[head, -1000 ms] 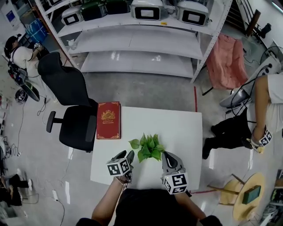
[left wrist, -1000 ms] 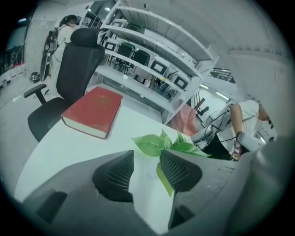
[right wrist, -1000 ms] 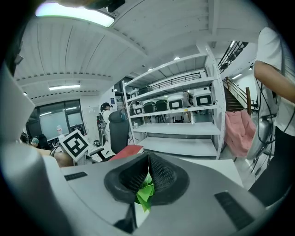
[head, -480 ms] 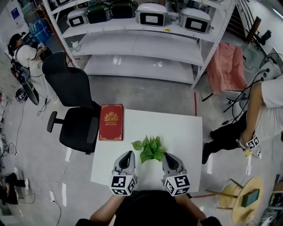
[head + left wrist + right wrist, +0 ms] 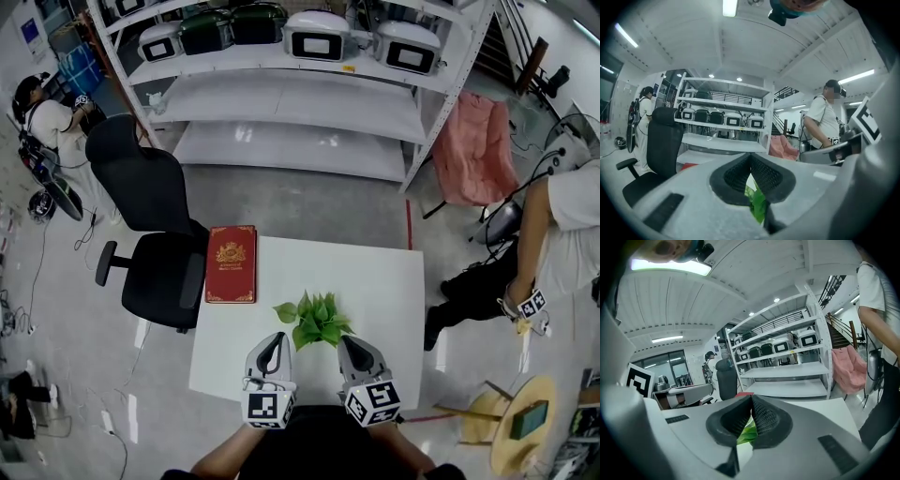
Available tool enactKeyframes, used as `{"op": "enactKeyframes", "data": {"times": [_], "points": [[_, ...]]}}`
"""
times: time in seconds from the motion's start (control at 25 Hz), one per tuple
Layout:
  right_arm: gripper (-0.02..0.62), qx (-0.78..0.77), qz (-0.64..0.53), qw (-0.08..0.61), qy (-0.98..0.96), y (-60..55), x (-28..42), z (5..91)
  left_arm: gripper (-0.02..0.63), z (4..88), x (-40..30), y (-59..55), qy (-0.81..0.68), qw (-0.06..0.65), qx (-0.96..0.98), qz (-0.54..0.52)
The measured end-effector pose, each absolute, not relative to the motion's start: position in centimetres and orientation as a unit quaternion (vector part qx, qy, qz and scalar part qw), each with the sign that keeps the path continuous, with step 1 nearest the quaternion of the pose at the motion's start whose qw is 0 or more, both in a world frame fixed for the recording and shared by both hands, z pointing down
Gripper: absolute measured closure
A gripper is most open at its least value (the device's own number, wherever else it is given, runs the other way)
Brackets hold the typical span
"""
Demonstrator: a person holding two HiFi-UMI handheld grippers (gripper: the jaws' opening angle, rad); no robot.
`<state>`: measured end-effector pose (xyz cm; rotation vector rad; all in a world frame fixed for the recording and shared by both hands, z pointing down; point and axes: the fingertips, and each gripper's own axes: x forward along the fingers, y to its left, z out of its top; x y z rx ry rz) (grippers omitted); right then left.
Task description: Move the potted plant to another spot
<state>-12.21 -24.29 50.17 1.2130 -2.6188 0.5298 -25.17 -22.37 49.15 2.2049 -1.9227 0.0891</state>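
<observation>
The potted plant [image 5: 317, 321] stands near the front middle of the white table [image 5: 394, 281]; its green leaves hide the pot. My left gripper [image 5: 273, 338] sits just left of the leaves and my right gripper [image 5: 348, 341] just right of them, both pointing away from me. In the left gripper view the left gripper [image 5: 750, 157] has its jaws together at the tips, with plant leaves [image 5: 757, 204] showing beyond them. In the right gripper view the right gripper [image 5: 751, 398] is likewise shut, with plant leaves [image 5: 746, 432] behind it. Neither holds anything.
A red book [image 5: 231, 262] lies on the table's left edge. A black office chair [image 5: 155, 272] stands left of the table. Beyond are a white shelf unit [image 5: 300, 103] and a pink-draped chair [image 5: 473, 131]. A person [image 5: 553, 234] stands to the right.
My left gripper has rolled upright, drawn back from the leaves and now lies parallel to the right one, with its jaws together. The right gripper has barely moved.
</observation>
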Motion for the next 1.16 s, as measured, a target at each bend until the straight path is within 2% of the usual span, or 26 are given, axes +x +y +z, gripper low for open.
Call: {"op": "enactKeyframes", "data": {"times": [1.16], "points": [[0.583,0.403,0.174,0.110,-0.892,-23.5,-12.7,50.6,0.588,50.7,-25.5,-21.8,-0.657,0.117,0.744,0.041]]}}
